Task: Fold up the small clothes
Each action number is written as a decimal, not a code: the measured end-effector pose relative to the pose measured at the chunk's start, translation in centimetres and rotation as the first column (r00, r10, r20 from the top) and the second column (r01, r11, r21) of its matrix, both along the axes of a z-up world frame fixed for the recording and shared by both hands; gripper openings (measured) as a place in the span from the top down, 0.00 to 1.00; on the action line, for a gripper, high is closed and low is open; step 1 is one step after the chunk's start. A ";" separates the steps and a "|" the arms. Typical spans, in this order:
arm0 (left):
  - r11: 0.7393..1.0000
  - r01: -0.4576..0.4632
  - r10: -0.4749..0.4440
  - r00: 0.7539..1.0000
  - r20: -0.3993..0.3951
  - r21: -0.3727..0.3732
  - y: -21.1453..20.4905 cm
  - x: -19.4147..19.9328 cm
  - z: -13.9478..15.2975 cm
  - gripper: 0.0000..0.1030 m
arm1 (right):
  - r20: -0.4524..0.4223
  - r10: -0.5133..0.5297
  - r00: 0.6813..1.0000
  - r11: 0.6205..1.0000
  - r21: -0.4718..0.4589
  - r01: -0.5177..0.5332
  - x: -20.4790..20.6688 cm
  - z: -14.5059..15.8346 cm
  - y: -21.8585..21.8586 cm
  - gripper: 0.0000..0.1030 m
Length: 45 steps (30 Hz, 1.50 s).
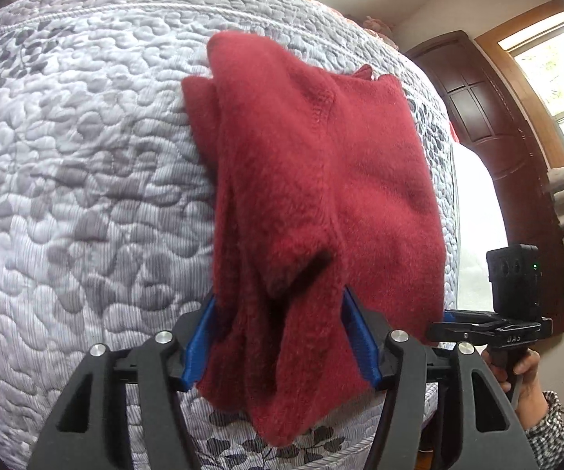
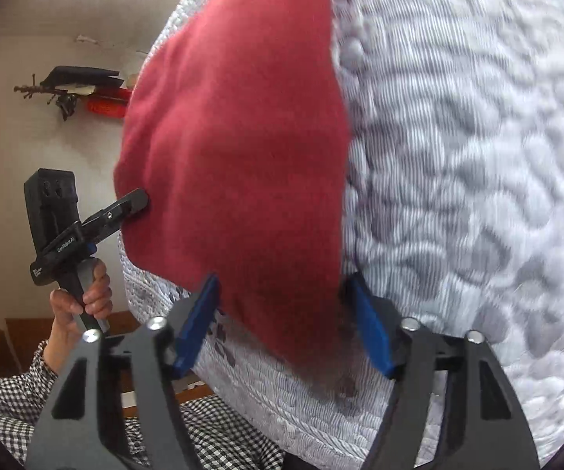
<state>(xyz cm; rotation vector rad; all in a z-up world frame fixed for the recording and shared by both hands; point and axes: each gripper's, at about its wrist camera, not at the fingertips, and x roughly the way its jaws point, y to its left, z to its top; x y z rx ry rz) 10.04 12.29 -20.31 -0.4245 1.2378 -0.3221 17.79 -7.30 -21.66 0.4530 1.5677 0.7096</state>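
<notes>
A fuzzy, matt red fleece garment (image 1: 321, 180) is seen, its nap brushed and slightly pilled, with a stitched seam raised along it. It lies on a quilted cloth bedspread (image 1: 86, 156), grey-white and finely ribbed, puckered into pebbled bumps and printed with dull grey leaves. The left gripper (image 1: 280, 337) is made of matt black plastic, with smooth blue plastic fingers (image 1: 199, 337) and shiny metal pivot caps; the right gripper (image 2: 286, 325) is finished alike. A dark wooden headboard (image 1: 489, 117) shows a polished sheen. A checked woven sleeve (image 2: 11, 403) is worn
</notes>
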 end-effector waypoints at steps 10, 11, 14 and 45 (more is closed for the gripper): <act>1.000 -0.027 0.028 0.999 -0.035 0.008 1.3 -2.2 -1.1 0.48 | 0.093 0.048 0.994 0.997 -0.068 -0.042 -0.9 3.1 1.0 0.79; 0.999 -0.032 0.032 0.999 -0.043 0.007 1.3 -2.2 -1.4 0.48 | 0.079 0.042 0.996 0.996 -0.081 -0.036 -0.9 2.4 1.1 0.79; 0.999 -0.043 0.043 0.997 -0.056 0.011 1.4 -2.4 -2.5 0.46 | 0.058 0.023 0.998 0.995 -0.101 -0.017 -1.0 0.9 1.4 0.78; 0.961 -0.125 0.129 0.992 0.003 0.248 -3.9 -8.2 5.8 0.15 | 0.286 0.023 0.958 0.901 -0.421 0.104 -6.6 9.9 4.2 0.11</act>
